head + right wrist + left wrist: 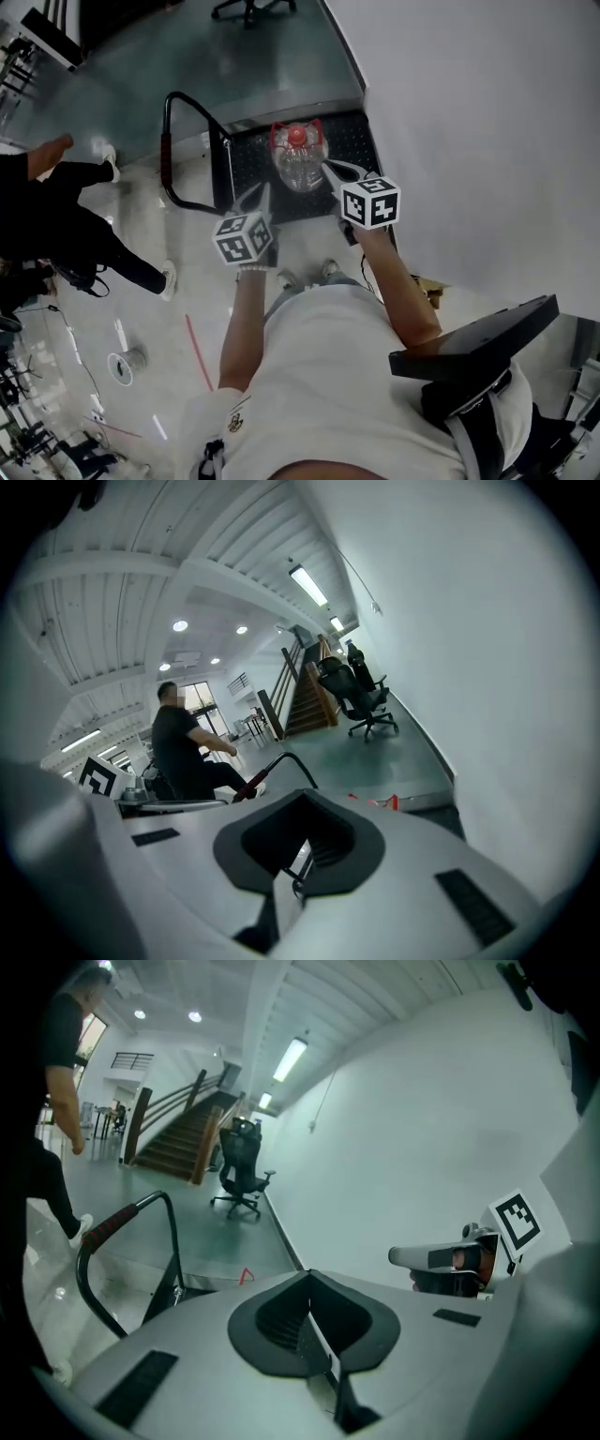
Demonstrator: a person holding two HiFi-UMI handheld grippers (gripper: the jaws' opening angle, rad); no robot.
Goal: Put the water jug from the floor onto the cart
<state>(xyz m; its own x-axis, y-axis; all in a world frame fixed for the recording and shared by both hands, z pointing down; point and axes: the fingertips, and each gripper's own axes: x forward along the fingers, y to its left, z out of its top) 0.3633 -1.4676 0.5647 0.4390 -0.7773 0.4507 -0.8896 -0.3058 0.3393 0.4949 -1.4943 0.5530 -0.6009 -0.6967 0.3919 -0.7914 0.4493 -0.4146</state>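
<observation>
A clear water jug [298, 157] with a red cap and a red carry handle stands upright on the black deck of the cart [249, 167], against the white wall. My left gripper [262, 197] hovers just left of the jug, shut and empty. To the jug's right my right gripper [330, 170] is also shut with nothing in it. In the left gripper view the jaws [311, 1297] meet with no gap. The right gripper view shows its jaws [302, 841] pressed together too. Only a bit of the jug's red handle [377, 802] peeks over the gripper body there.
The cart's black push handle [178, 141] with a red grip rises at its left end. A person in dark clothes [56, 225] stands to the left. An office chair [248, 7] is farther along the wall. A stairway [178, 1138] lies beyond. A white wall [487, 112] closes the right side.
</observation>
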